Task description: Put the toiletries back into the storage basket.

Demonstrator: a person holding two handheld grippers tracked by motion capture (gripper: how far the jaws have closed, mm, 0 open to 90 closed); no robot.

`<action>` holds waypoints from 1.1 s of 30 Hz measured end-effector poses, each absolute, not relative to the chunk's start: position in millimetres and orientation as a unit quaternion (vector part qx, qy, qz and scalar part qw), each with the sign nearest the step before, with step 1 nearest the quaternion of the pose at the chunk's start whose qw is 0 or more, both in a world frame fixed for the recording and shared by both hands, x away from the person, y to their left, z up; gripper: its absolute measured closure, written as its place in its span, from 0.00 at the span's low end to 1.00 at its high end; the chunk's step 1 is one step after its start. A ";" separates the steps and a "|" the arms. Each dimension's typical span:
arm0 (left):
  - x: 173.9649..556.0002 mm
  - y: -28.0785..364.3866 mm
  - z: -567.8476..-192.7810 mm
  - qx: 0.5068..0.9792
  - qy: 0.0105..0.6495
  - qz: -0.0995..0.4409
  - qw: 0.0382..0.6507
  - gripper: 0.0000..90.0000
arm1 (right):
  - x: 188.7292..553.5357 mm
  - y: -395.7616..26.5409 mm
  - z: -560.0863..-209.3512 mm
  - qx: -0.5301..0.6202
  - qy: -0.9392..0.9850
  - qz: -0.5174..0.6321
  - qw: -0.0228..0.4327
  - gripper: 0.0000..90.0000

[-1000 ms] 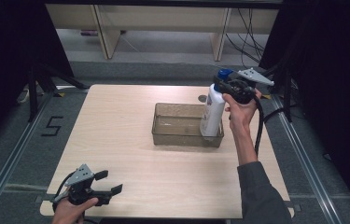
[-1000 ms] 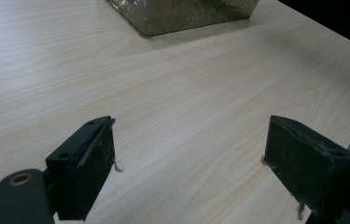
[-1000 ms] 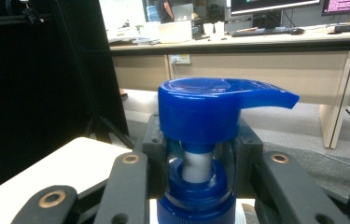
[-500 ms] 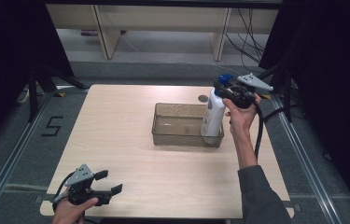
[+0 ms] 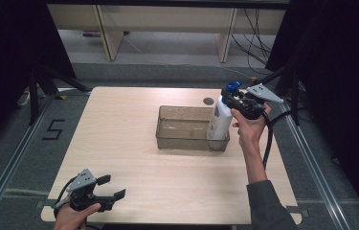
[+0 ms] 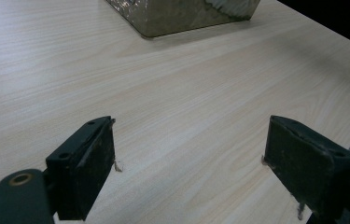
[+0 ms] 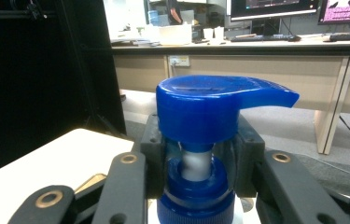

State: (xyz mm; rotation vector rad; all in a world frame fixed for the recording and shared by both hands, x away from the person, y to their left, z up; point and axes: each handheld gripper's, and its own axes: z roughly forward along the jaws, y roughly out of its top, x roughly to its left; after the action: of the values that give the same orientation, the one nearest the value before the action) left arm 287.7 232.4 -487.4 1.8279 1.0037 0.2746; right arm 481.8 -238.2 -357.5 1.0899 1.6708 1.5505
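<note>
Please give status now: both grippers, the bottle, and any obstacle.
Left gripper open, idle at near table edge. Right gripper shut on pump bottle neck, bottle upright in right end of clear bin. Nothing in the way.

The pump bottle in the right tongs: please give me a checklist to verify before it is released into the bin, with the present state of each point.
1. Right tongs closed on the neck of the pump bottle, under the blue pump head: ok.
2. Bottle upright: ok, it stands nearly vertical in the high view.
3. Bottle inside the clear bin, at its right end: ok.
4. Bottle base resting on the bin floor: cannot tell, the bin wall blurs it.
5. Left tongs open and away from the bin, near the front left edge of the table: ok.
6. Rest of the bin free of other things: ok, as far as the high view shows.
</note>
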 end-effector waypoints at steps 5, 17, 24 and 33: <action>289.0 233.2 -488.7 0.756 0.412 0.111 0.497 0.17 | 479.2 -239.5 -357.3 0.415 0.624 0.600 0.279 0.66; 289.3 234.3 -488.7 0.751 0.418 0.112 0.499 0.17 | 474.1 -230.2 -362.8 0.433 0.623 0.587 0.282 0.44; 289.4 233.5 -488.9 0.747 0.422 0.112 0.502 0.17 | 468.9 -235.8 -364.4 0.451 0.599 0.604 0.270 0.34; 289.5 234.2 -489.2 0.748 0.423 0.113 0.500 0.17 | 460.3 -236.2 -363.6 0.449 0.602 0.597 0.281 0.28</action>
State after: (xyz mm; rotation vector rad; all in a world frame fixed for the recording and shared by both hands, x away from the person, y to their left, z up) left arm 289.5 234.2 -489.2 1.8081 1.0226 0.2722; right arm 460.3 -236.2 -363.6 1.2040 1.6139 1.6000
